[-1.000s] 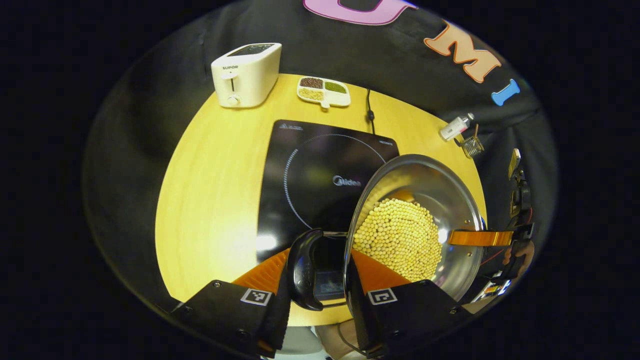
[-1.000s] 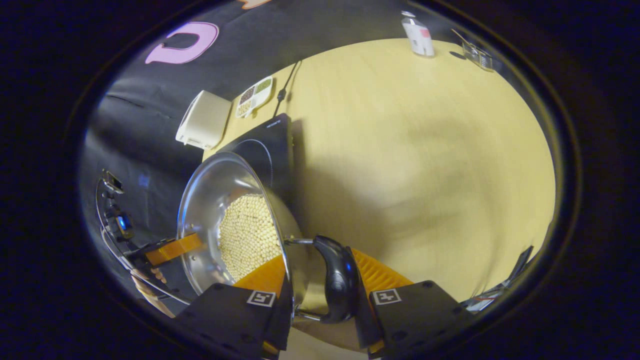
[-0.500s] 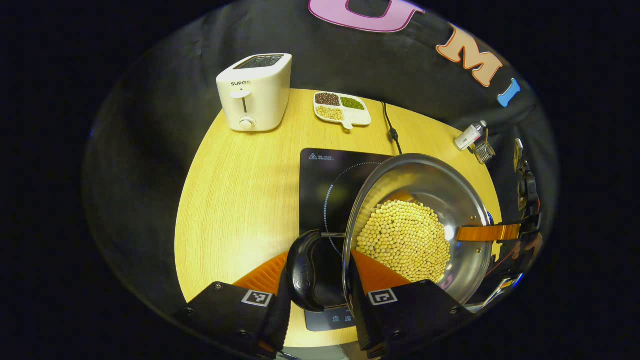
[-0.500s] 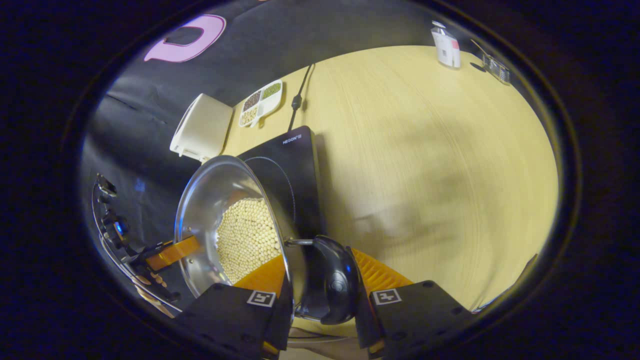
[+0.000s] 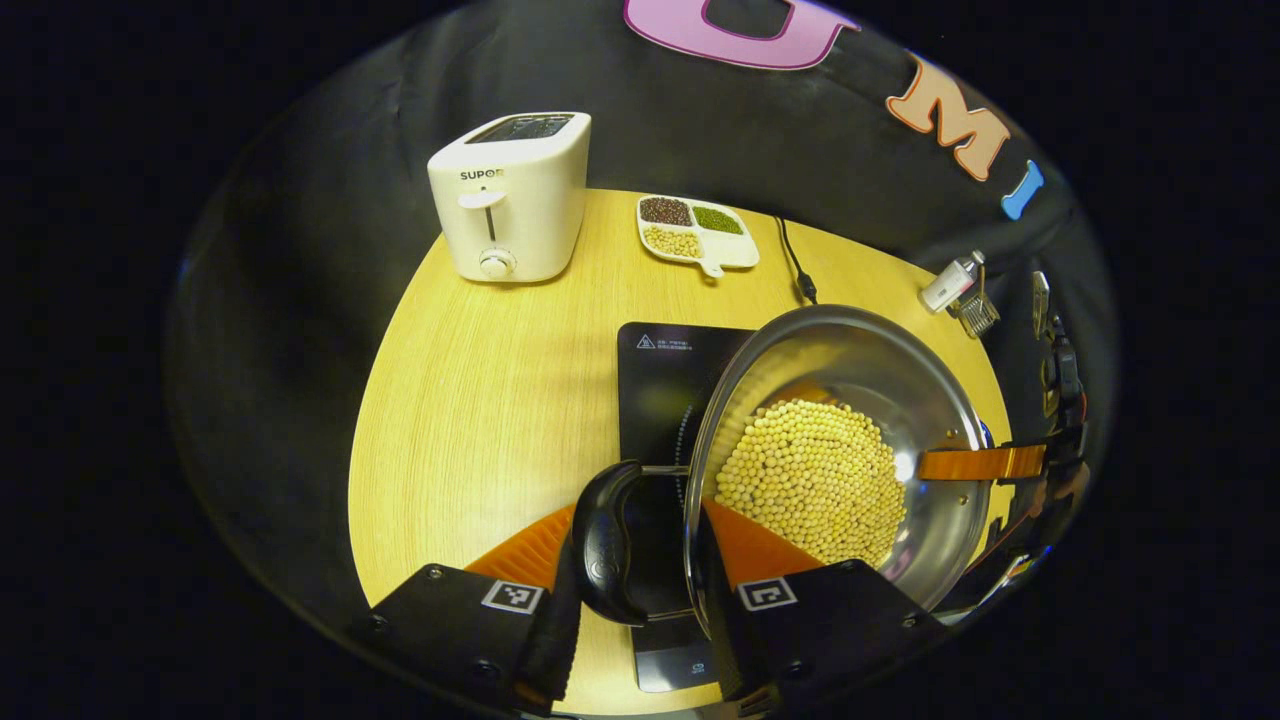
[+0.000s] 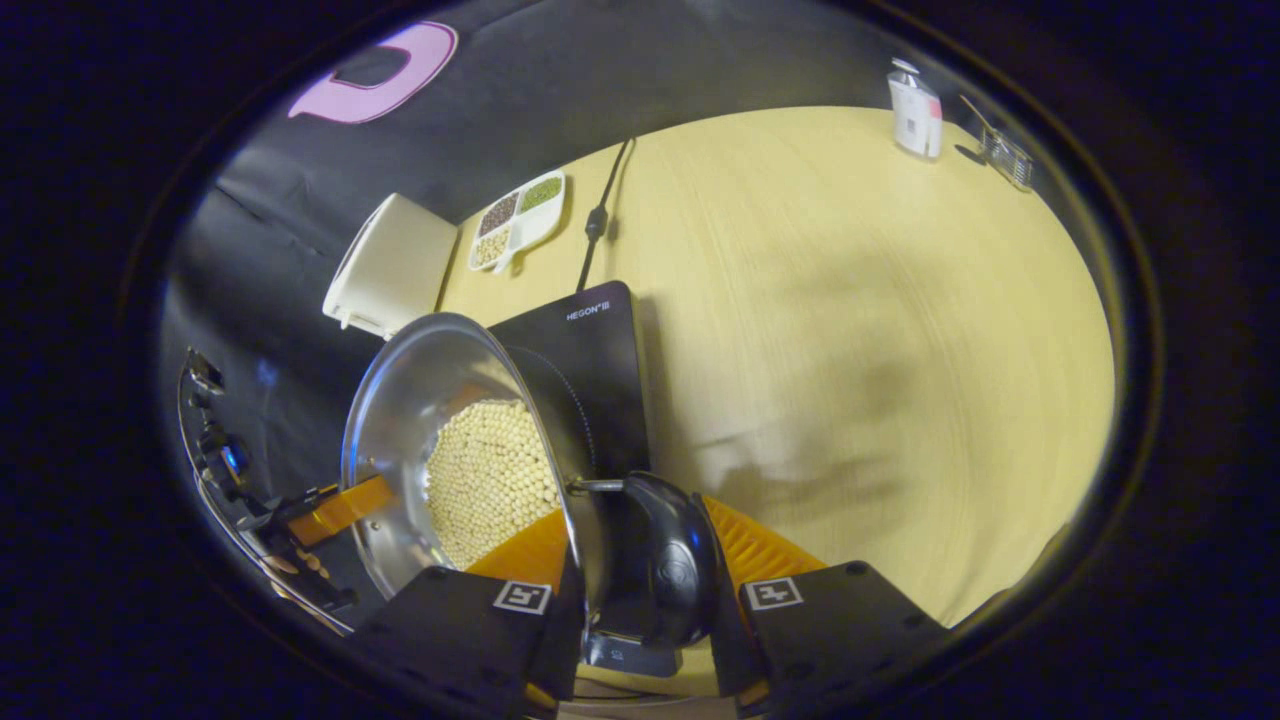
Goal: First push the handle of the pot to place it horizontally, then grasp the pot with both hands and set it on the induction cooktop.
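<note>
Mock kitchen staged inside recording booth: black cloth wall drapes behind round wooden worktop. Kitchen gear on worktop: white toaster, black induction cooktop with trailing power cord, divided dish of beans, steel pot of soybeans, small bottle

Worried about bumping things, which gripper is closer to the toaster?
Left. The left gripper clamps the pot on the toaster side; the right gripper clamps the far side, pot between.
</note>
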### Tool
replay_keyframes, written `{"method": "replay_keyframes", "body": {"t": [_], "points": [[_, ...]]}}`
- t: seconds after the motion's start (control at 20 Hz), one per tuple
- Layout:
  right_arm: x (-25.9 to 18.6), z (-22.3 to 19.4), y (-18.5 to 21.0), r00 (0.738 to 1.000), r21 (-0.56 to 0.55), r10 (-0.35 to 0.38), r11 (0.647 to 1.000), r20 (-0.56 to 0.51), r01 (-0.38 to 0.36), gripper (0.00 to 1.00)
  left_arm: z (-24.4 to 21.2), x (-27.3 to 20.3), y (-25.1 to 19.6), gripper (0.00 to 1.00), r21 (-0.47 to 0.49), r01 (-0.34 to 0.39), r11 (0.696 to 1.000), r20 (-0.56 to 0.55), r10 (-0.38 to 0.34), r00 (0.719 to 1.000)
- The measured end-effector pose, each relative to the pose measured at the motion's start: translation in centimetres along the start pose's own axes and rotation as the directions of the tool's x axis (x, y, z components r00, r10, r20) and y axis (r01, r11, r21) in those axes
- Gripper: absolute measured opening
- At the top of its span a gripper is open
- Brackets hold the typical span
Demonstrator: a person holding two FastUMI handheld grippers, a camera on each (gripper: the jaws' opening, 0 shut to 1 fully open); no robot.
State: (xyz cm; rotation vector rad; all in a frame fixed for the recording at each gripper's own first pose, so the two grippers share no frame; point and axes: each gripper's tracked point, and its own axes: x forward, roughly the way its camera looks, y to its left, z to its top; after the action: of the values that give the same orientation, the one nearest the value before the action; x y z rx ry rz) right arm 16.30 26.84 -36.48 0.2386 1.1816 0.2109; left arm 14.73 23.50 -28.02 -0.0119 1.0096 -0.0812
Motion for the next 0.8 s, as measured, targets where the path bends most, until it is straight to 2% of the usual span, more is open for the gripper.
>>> {"method": "replay_keyframes", "body": {"t": [0.1,0.15,0.35,0.4,0.8], "points": [[0.55,0.18,0.30,1.000,0.005,0.006,1.000,0.000,-0.006,0.50,0.35,-0.70,0.27,0.57,0.012,-0.007,1.000,0.019,0.006,1.000],[0.69,0.38,0.42,1.000,0.008,0.011,1.000,0.002,-0.012,0.55,0.25,-0.92,0.23,0.57,0.014,-0.010,1.000,0.014,0.010,1.000],[0.85,0.49,0.48,1.000,-0.001,0.019,1.000,0.007,-0.019,0.57,0.09,-0.70,0.25,0.59,0.013,-0.004,1.000,0.024,0.004,1.000],[0.80,0.50,0.50,1.000,-0.004,0.022,1.000,0.010,-0.022,0.51,0.12,-0.72,0.26,0.59,0.012,-0.002,1.000,0.023,0.002,1.000],[1.09,0.63,0.65,0.999,-0.014,0.048,0.999,0.013,-0.048,0.52,-0.08,-0.53,-0.07,0.61,-0.007,0.016,1.000,0.051,-0.016,0.999]]}}
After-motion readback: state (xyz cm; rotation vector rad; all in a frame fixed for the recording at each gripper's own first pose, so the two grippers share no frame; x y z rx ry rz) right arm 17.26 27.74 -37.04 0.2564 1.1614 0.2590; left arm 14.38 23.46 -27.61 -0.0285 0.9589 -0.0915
